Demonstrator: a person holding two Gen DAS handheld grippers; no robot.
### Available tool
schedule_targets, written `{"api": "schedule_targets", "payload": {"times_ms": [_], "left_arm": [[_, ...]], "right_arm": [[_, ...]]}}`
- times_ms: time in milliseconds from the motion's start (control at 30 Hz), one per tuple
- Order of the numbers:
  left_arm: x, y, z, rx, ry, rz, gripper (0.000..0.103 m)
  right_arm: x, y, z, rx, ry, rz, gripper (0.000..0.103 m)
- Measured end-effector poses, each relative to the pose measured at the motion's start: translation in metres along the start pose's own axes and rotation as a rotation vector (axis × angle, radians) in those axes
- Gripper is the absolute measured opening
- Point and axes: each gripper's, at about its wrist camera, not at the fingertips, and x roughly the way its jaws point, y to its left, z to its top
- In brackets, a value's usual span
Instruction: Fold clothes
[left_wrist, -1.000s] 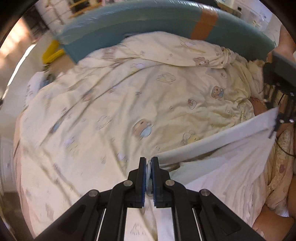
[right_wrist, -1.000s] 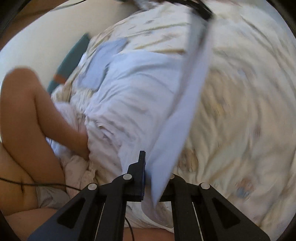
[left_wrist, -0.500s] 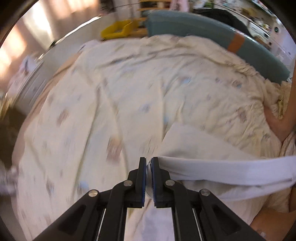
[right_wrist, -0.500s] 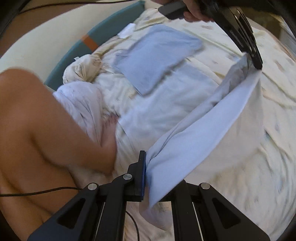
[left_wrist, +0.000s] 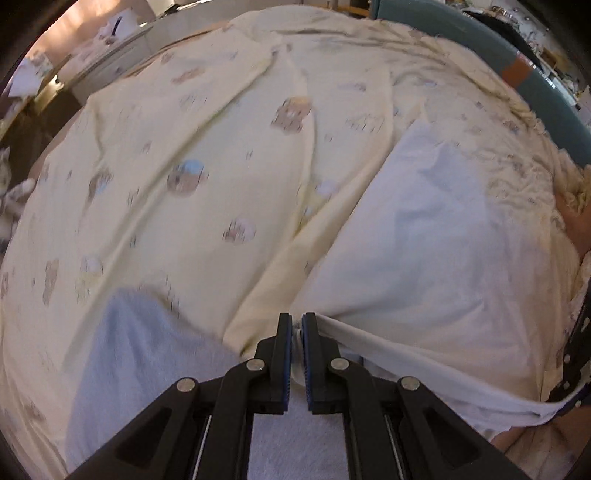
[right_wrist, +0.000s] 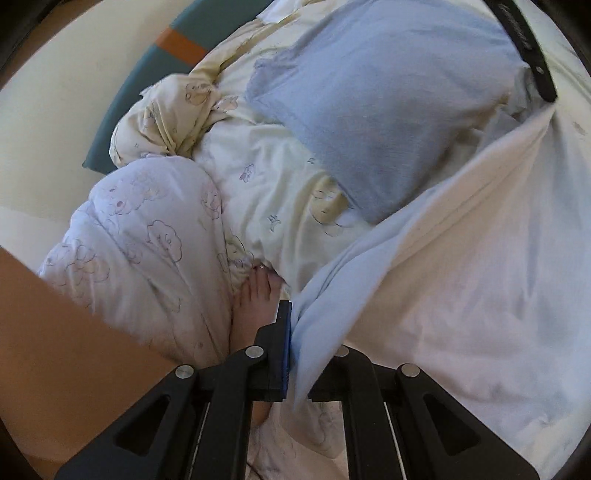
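Lowered since half a second ago, the white garment (left_wrist: 424, 236) is now laid on the bed (left_wrist: 192, 155), right of a folded blue cloth (right_wrist: 376, 110). Both edges are clenched by left gripper (left_wrist: 297, 325) and right gripper (right_wrist: 295, 325); soft, limp cotton should be drawn taut and flattened.

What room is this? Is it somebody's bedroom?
Probably a bedroom. The work goes on atop a bed spread with a cream bear-print sheet, a padded teal headboard curves along its edge, and a bunched cloud-print quilt lies beside a folded blue garment.
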Motion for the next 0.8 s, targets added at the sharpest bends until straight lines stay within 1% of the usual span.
{"api": "schedule_targets", "payload": {"times_ms": [33,67,100,133,167,200,267,300,367,400,467,533,567,600,633,667,700,733,800], "left_arm": [[0.005,0.001,-0.004,-0.016,0.016,0.036,0.019],[0.01,0.002,-0.009,-0.033,0.033,0.071,0.022],[0.008,0.004,-0.014,-0.061,0.021,0.081,0.028],[0.004,0.006,-0.019,-0.096,-0.003,0.079,0.035],[0.0,0.008,-0.024,-0.13,-0.028,0.076,0.038],[-0.008,0.011,-0.03,-0.179,-0.066,0.07,0.039],[-0.026,0.01,-0.042,-0.244,-0.13,0.071,0.041],[-0.034,0.01,-0.047,-0.272,-0.16,0.073,0.043],[-0.053,0.005,-0.06,-0.314,-0.2,0.098,0.043],[-0.06,0.005,-0.065,-0.332,-0.206,0.122,0.043],[-0.071,0.007,-0.079,-0.391,-0.2,0.181,0.043],[-0.084,0.007,-0.093,-0.49,-0.216,0.225,0.043],[-0.091,0.004,-0.099,-0.542,-0.256,0.199,0.043],[-0.095,-0.001,-0.1,-0.579,-0.305,0.126,0.044],[-0.094,-0.015,-0.098,-0.593,-0.338,0.038,0.046],[-0.09,-0.029,-0.093,-0.584,-0.347,-0.01,0.046],[-0.081,-0.049,-0.086,-0.561,-0.345,-0.055,0.046],[-0.066,-0.066,-0.083,-0.551,-0.327,-0.113,0.046],[-0.034,-0.094,-0.08,-0.541,-0.268,-0.221,0.046]], "right_arm": [[0.009,-0.001,0.003,0.013,0.011,0.002,0.011],[0.016,-0.003,0.004,0.035,0.022,0.002,0.012],[0.023,-0.006,0.005,0.061,0.033,0.0,0.014],[0.028,-0.004,0.005,0.068,0.036,0.008,0.023],[0.031,0.001,0.004,0.067,0.035,0.021,0.036],[0.034,0.006,0.004,0.065,0.035,0.033,0.044],[0.034,0.021,0.006,0.054,0.009,0.106,0.093],[0.033,0.027,0.006,0.055,-0.012,0.174,0.099],[0.029,0.037,0.006,0.067,-0.048,0.276,0.101],[0.023,0.039,0.004,0.067,-0.076,0.297,0.101],[0.009,0.04,-0.003,0.061,-0.146,0.312,0.1],[-0.016,0.031,-0.014,0.054,-0.242,0.3,0.1],[-0.028,0.025,-0.018,0.049,-0.279,0.296,0.1],[-0.04,0.018,-0.021,0.042,-0.311,0.295,0.1],[-0.053,0.009,-0.023,0.032,-0.346,0.296,0.1],[-0.065,-0.001,-0.026,0.036,-0.384,0.259,0.1],[-0.075,-0.011,-0.03,0.048,-0.424,0.203,0.1],[-0.077,-0.019,-0.038,0.067,-0.425,0.179,0.099],[-0.071,-0.033,-0.058,0.112,-0.39,0.162,0.092]]}}
